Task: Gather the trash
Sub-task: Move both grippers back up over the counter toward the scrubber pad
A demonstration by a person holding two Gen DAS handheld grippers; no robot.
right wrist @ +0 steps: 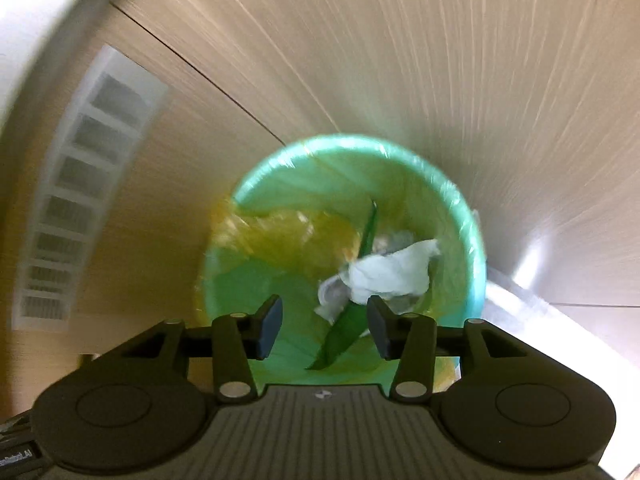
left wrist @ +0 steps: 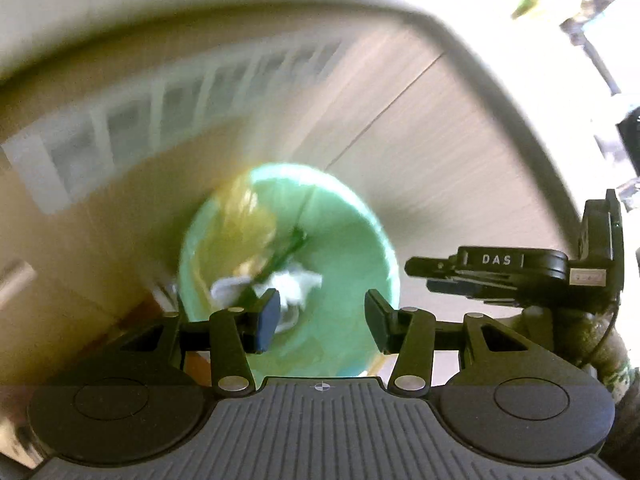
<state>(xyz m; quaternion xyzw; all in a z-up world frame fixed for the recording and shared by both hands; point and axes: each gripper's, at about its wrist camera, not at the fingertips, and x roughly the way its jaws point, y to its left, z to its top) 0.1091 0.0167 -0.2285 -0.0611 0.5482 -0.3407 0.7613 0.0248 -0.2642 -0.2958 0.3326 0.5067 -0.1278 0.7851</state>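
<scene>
A round bin lined with a green bag [right wrist: 460, 200] stands on the wooden floor, seen from above in both wrist views [left wrist: 360, 216]. Inside it lie a yellow plastic bag [right wrist: 288, 236], crumpled white tissue [right wrist: 396, 272] and a green leaf [right wrist: 340, 340]. My right gripper [right wrist: 325, 328] hangs over the bin's near side, jaws apart, nothing pressed between its pads. My left gripper [left wrist: 322, 322] also hovers above the bin, jaws wide, with nothing in them; tissue [left wrist: 296, 280] and the yellow bag [left wrist: 248, 220] show blurred below. The right gripper's body [left wrist: 500, 276] appears at the right of the left wrist view.
A white floor vent grille [right wrist: 76, 200] lies left of the bin, also in the left wrist view [left wrist: 160, 120]. A pale curved wall or skirting [left wrist: 500, 60] borders the floor. A light strip [right wrist: 532, 304] runs along the floor right of the bin.
</scene>
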